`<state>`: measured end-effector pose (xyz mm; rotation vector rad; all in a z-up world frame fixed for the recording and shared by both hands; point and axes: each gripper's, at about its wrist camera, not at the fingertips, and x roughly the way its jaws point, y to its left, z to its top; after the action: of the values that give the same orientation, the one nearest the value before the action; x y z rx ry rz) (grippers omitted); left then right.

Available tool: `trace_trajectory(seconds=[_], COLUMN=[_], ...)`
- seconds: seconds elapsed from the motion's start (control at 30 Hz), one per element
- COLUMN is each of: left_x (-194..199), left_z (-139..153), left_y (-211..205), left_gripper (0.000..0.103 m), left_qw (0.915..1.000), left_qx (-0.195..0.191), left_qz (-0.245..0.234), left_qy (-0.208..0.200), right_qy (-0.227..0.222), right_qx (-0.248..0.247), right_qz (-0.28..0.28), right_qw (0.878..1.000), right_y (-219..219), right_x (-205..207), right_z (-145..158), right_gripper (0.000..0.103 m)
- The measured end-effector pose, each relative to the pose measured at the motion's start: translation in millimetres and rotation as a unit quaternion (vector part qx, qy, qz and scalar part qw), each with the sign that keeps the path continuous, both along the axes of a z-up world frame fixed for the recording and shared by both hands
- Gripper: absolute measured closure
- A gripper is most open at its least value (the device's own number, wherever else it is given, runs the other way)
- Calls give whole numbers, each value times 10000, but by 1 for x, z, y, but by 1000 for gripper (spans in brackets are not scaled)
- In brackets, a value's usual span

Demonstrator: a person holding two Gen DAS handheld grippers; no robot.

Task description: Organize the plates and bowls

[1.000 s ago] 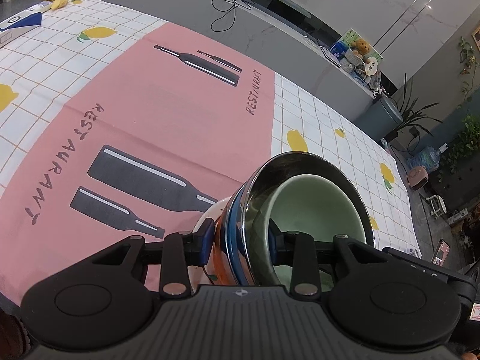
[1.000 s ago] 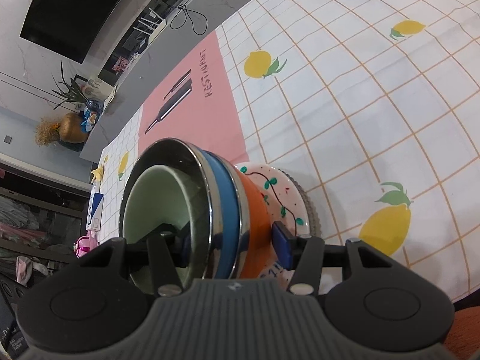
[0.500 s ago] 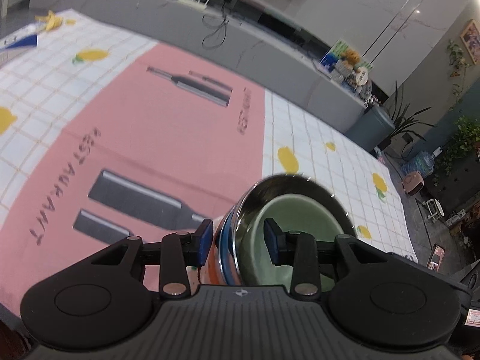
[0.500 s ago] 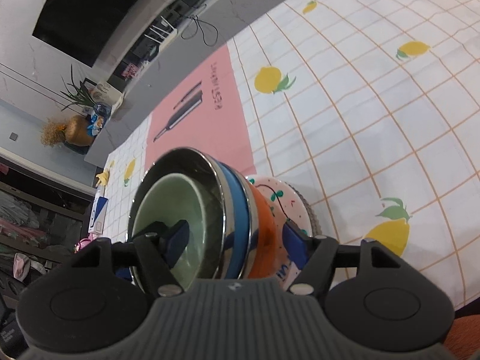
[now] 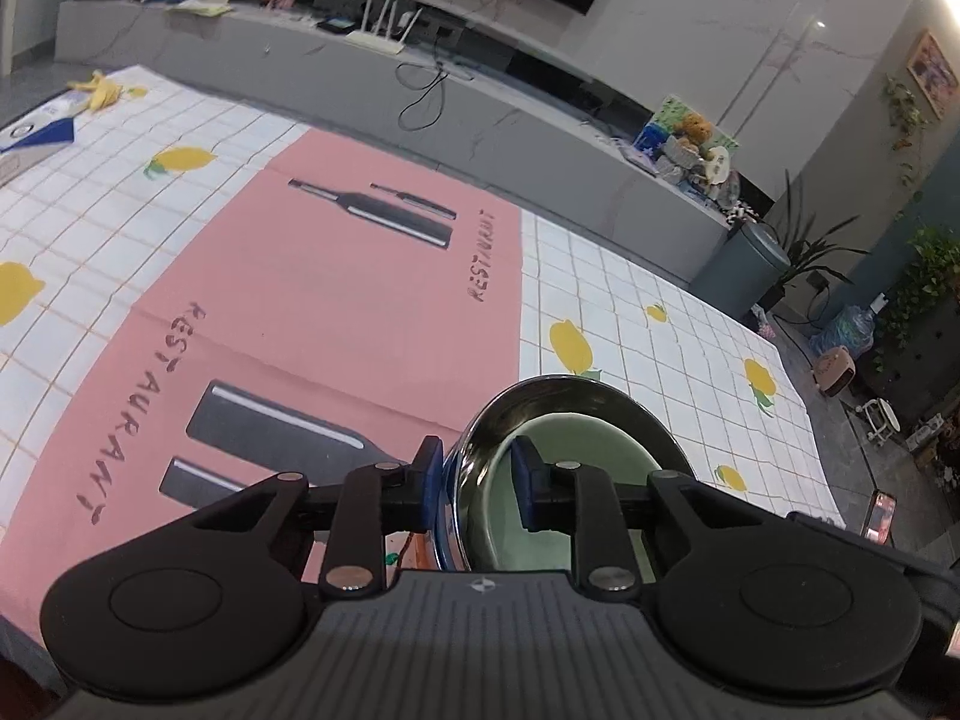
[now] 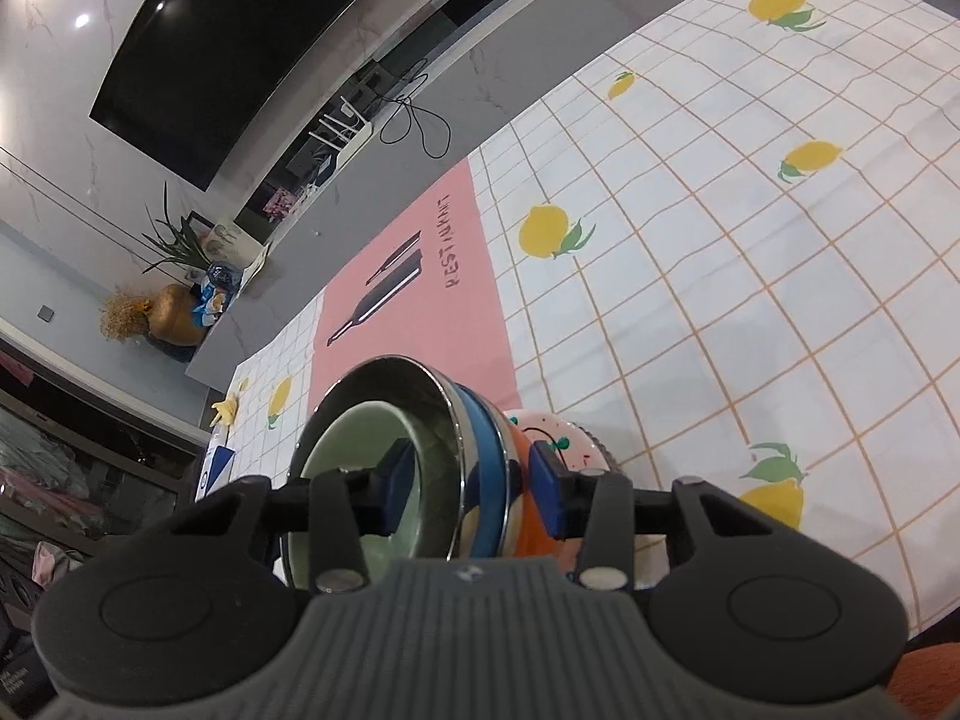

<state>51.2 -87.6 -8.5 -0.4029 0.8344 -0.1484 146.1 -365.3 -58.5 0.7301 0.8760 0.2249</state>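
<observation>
Ahead of the left gripper (image 5: 477,483), open pink mat (image 5: 336,300) and bare checked cloth (image 5: 660,360) out to the grey ledge (image 5: 480,138). Close in, blocked by the bowl stack (image 5: 564,456), rim wedged between both blue pads. Right of the right gripper (image 6: 474,495), wide free cloth (image 6: 750,240); spotted plate (image 6: 558,438) just beside the stack.

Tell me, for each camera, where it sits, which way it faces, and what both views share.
Left wrist: sits behind the left hand-held gripper, looking along its fingers across the pink placemat toward a grey counter; its fingers straddle the steel bowl rim.
Right wrist: sits behind the right hand-held gripper, facing over the lemon tablecloth toward the dark TV; its fingers straddle the stack's wall.
Shared: the nested stack with the green bowl innermost, the placemat, the tablecloth.
</observation>
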Motion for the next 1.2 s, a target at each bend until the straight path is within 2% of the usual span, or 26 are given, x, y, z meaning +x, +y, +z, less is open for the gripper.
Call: trace_trajectory(seconds=[0.13, 0.27, 0.37, 0.43, 0.57, 0.7, 0.83, 0.87, 0.97, 1.07, 1.13, 1.2], left_x=[7, 5, -6, -15, -36, -63, -88, -95, -114, -127, -134, -138], left_z=[2, 5, 19, 33, 61, 83, 96, 98, 105, 111, 116, 116], left_y=[2, 0, -7, -10, -7, -8, -9, -8, -7, -6, -3, -1], left_gripper=[75, 74, 72, 66, 61, 48, 36, 35, 25, 16, 13, 11], left_qw=[9994, 9996, 9994, 9978, 9910, 9752, 9520, 9460, 9254, 9094, 9055, 9059], left_qx=[-134, -18, 311, 512, 877, 1479, 2075, 2212, 2590, 2827, 2860, 2852], left_qz=[124, 76, -132, -251, -365, -389, -446, -414, -250, -85, 56, 164], left_qy=[288, 277, -66, -336, -944, -1597, -2204, -2332, -2757, -3048, -3135, -3127], right_qy=[77, 47, -218, -441, -988, -1560, -2007, -2147, -2535, -2734, -2800, -2810], right_qx=[143, 87, -245, -545, -1353, -2091, -2566, -2679, -2796, -2722, -2553, -2331], right_qz=[-66, -66, -108, -113, -135, -139, -159, -214, -402, -729, -830, -759], right_qw=[9998, 9999, 9994, 9975, 9858, 9653, 9453, 9390, 9252, 9197, 9217, 9279], right_y=[-3, -2, 3, 8, 23, 42, 63, 67, 73, 72, 68, 65], right_x=[1, -1, -6, -10, -26, -49, -76, -84, -105, -126, -136, -145], right_z=[-3, -2, 6, 14, 32, 56, 78, 84, 103, 121, 130, 137], right_gripper=[60, 57, 50, 49, 40, 30, 19, 14, 4, 3, 3, 3])
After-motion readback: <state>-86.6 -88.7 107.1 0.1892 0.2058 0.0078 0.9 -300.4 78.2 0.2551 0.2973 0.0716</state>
